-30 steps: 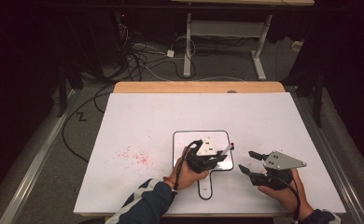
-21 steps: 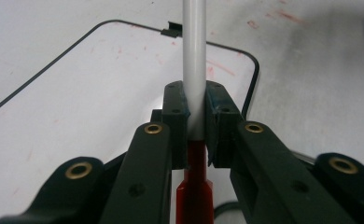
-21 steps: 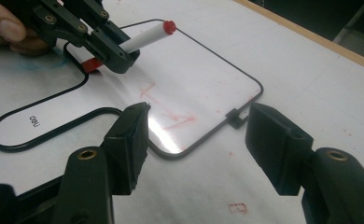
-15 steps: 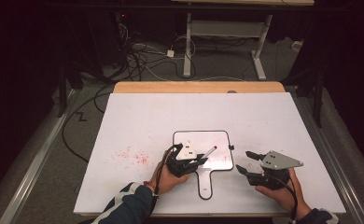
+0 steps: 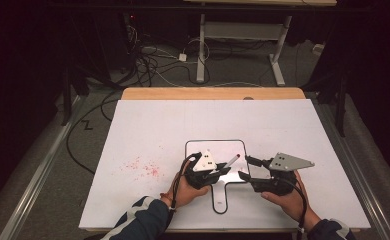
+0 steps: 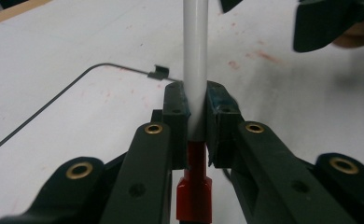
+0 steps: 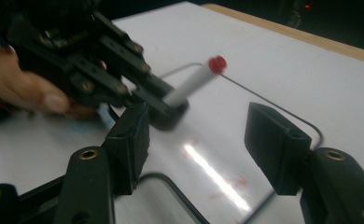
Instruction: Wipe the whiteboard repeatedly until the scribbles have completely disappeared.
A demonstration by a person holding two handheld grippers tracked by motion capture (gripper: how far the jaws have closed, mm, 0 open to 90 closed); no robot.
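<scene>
Two grippers are presented over a small whiteboard (image 5: 215, 150) that lies flat on the white table (image 5: 148, 125), its black-edged handle tab pointing toward the person. The left gripper (image 6: 196, 116) is clamped on a white marker (image 6: 195, 65), its jaws drawn in tight against the barrel just above the red section near the camera. In the high view the marker (image 5: 231, 161) is seen held above the board's lower right part, angled up and toward the right gripper (image 5: 247, 167), with a red end (image 7: 216, 64) pointing away from the left hand. The right gripper (image 7: 194, 135) is held with its jaws spread wide and nothing between them, just beside the marker and apart from it. The step in hand is judged to be the removal of that red end, taken to be a cap, though this cannot be confirmed. For a clean result, the open jaws should be centred on the red end, closed squarely, and drawn along the barrel's axis while the left grip is kept firm.
</scene>
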